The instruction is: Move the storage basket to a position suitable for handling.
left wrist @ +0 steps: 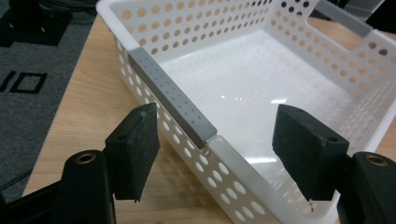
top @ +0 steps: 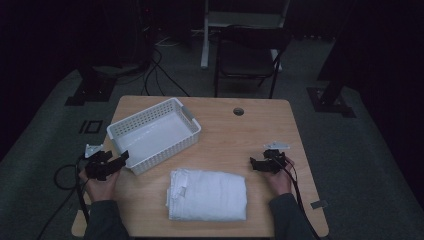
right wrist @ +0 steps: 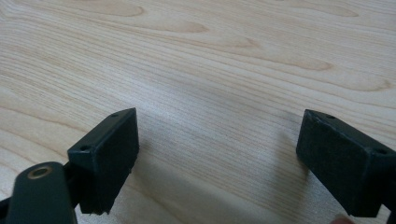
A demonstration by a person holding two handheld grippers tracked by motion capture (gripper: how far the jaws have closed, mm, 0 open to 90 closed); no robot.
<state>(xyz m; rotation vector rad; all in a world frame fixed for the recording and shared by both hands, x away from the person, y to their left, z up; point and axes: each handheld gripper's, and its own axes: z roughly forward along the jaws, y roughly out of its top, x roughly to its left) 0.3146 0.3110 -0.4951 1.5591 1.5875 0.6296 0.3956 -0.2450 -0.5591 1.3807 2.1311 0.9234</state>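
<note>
While the folded white towel lies untouched at the near edge of the table, midway between the two hands, the work seems barely begun: nothing is in the white basket yet, and the towel, by my reading, has yet to be lifted into it. The left gripper stands open with its jaws straddling the basket's near wall at the grey handle strip, one pad outside and one inside, neither pressing, though the dim high view makes contact hard to rule out. The right gripper hovers released over bare wood, well apart from the towel. The towel's long axis runs left to right; the basket, farther back, lies on a diagonal, its long axis running from near left to far right.
</note>
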